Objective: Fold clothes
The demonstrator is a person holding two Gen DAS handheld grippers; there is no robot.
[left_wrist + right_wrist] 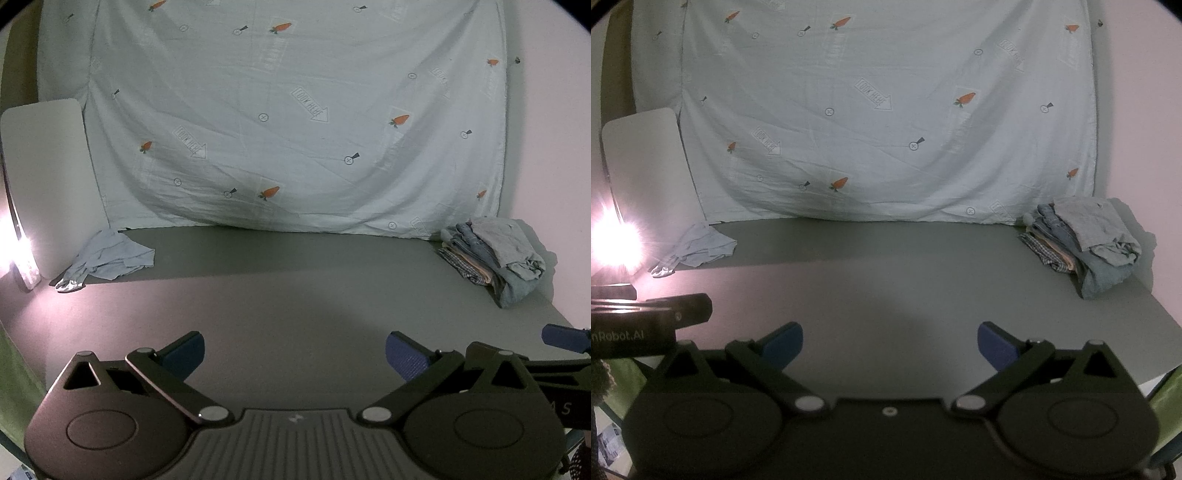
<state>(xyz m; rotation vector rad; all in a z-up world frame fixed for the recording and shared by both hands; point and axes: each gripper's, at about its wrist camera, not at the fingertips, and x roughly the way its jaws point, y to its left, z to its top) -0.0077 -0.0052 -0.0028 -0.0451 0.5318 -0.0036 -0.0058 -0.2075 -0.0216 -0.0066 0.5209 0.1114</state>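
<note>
Left gripper (294, 354) and right gripper (890, 345) both spread wide, empty, above near edge of grey desk (295, 295). Crumpled light-blue garment (110, 254) lay at far-left corner; folded clothes stack (495, 258) at far-right corner.

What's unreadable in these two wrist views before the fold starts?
- Stack of clothes: how many garments and which kinds; layers overlap in both views.
- Crumpled light blue garment: its type; bunched, and its near end is washed out by lamp glare.
- Left gripper in the right wrist view: only a side of its body shows, cut by the left edge.
- Table: near edge hidden behind the right gripper.
</note>
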